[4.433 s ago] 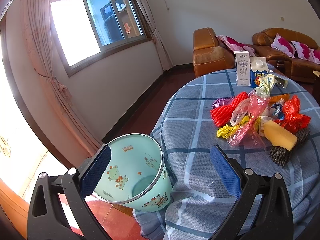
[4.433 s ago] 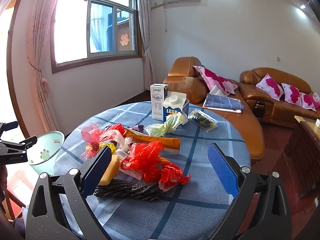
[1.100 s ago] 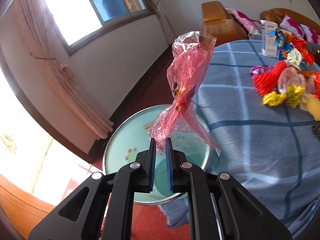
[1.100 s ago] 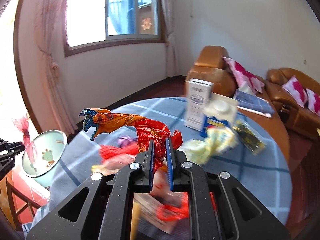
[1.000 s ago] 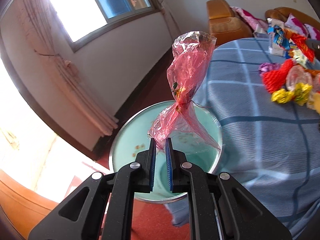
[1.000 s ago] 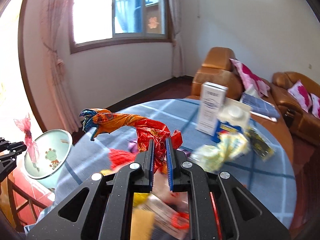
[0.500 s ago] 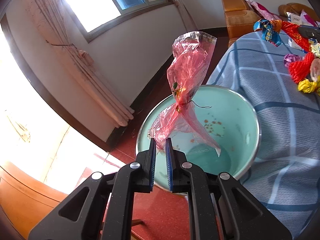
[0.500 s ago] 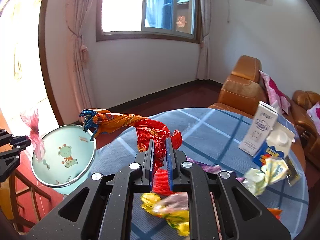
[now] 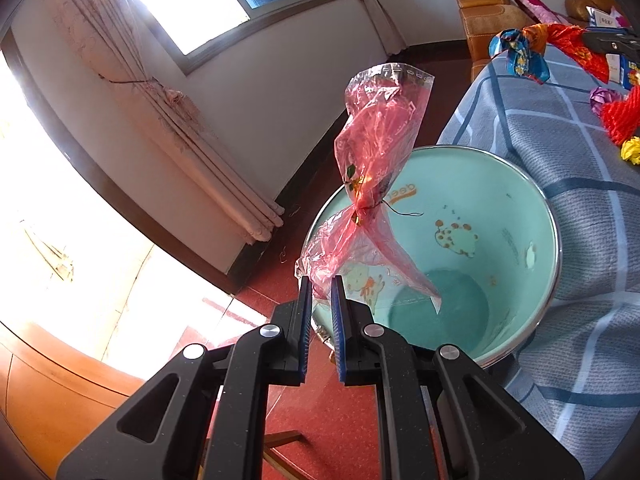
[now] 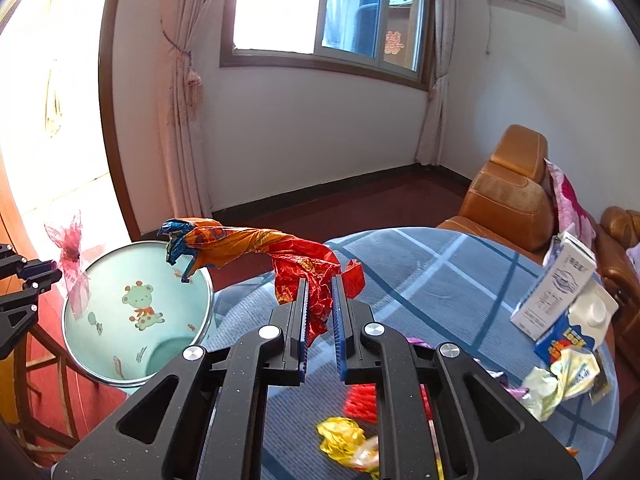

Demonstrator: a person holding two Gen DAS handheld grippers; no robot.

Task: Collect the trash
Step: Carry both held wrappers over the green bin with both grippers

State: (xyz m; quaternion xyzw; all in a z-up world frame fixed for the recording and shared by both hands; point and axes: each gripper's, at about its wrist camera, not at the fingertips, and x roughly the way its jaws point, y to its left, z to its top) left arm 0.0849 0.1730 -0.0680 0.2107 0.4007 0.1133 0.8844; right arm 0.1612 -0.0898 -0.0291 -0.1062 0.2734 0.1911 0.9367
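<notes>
My left gripper (image 9: pixel 321 286) is shut on a crumpled pink plastic bag (image 9: pixel 376 152), which stands up over the near rim of a mint-green bin (image 9: pixel 496 216) with cartoon animals. In the right wrist view the same bin (image 10: pixel 132 316) sits left of the table. My right gripper (image 10: pixel 320 284) is shut on a red and orange foil wrapper (image 10: pixel 256 246) whose blue tip reaches over the bin's rim. That wrapper (image 9: pixel 560 42) also shows at the upper right of the left wrist view. The left gripper (image 10: pixel 36 274) with the pink bag (image 10: pixel 70 258) appears at the far left.
A round table with a blue checked cloth (image 10: pixel 440 280) carries a white carton (image 10: pixel 556 292), a blue milk carton (image 10: pixel 580 328), yellow wrappers (image 10: pixel 340 438) and red netting (image 9: pixel 620 116). Brown leather armchairs (image 10: pixel 512 200) stand behind. A curtain (image 9: pixel 168 108) and a wall lie beyond the bin.
Both grippers have moved toward the bin. The left now holds the pink bag over the bin's mouth, seen deeper inside. The right has swung left, bringing the wrapper's tip over the rim.
</notes>
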